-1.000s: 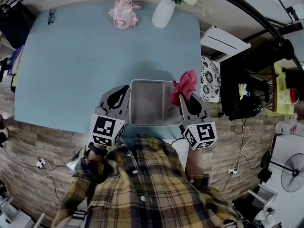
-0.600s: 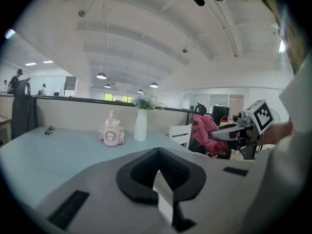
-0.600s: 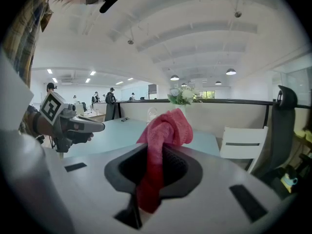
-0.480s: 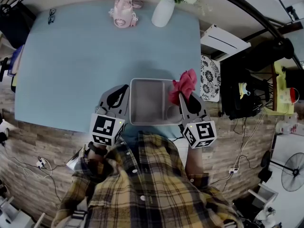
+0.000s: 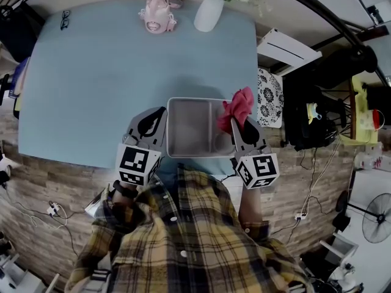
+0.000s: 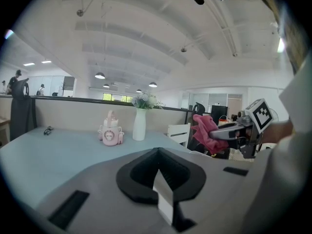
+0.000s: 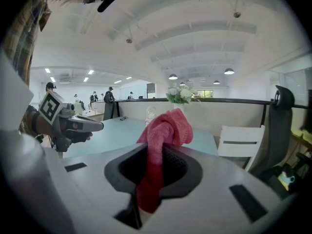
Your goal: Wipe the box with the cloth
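A shallow grey box (image 5: 186, 130) rests on the blue table (image 5: 104, 78) near its front edge. My left gripper (image 5: 160, 112) is at the box's left side, jaws shut with nothing between them; the left gripper view (image 6: 157, 154) shows the same. My right gripper (image 5: 235, 122) is at the box's right side, shut on a red cloth (image 5: 238, 107) that bunches up above the jaws (image 7: 165, 130). In the left gripper view the right gripper (image 6: 229, 129) carries the cloth (image 6: 207, 130). In the right gripper view the left gripper (image 7: 90, 126) shows at the left.
At the table's far edge stand a pink bottle (image 5: 157, 16) and a white vase of flowers (image 5: 209, 12); glasses (image 5: 65, 20) lie at the far left corner. A white chair (image 5: 287, 50) and a patterned cushion (image 5: 269, 99) are just right of the table.
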A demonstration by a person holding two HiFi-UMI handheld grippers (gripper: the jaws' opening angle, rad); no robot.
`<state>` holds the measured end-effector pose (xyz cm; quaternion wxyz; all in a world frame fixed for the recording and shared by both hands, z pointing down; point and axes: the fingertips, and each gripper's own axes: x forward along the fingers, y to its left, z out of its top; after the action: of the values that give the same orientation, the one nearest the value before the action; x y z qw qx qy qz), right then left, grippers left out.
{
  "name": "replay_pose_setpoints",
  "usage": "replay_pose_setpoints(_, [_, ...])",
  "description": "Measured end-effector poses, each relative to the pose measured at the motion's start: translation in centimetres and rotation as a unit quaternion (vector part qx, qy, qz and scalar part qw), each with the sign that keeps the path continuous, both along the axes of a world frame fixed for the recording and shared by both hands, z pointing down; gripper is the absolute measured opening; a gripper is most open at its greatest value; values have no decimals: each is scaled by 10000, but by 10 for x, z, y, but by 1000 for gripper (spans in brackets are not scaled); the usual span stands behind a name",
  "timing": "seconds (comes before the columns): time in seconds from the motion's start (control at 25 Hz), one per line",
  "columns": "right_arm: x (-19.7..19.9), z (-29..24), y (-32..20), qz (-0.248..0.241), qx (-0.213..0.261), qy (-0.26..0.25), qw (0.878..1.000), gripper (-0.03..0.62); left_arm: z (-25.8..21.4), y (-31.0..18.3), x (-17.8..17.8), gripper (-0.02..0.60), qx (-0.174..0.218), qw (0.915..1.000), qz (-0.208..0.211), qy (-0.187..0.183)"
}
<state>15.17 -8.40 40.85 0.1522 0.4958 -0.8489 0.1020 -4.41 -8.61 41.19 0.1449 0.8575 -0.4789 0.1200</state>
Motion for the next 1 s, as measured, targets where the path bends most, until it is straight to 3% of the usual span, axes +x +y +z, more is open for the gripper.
replay_pose_setpoints(1.0, [4, 2, 9, 85, -50, 15, 10000, 67, 1, 7, 1, -9, 23, 10000, -26, -29])
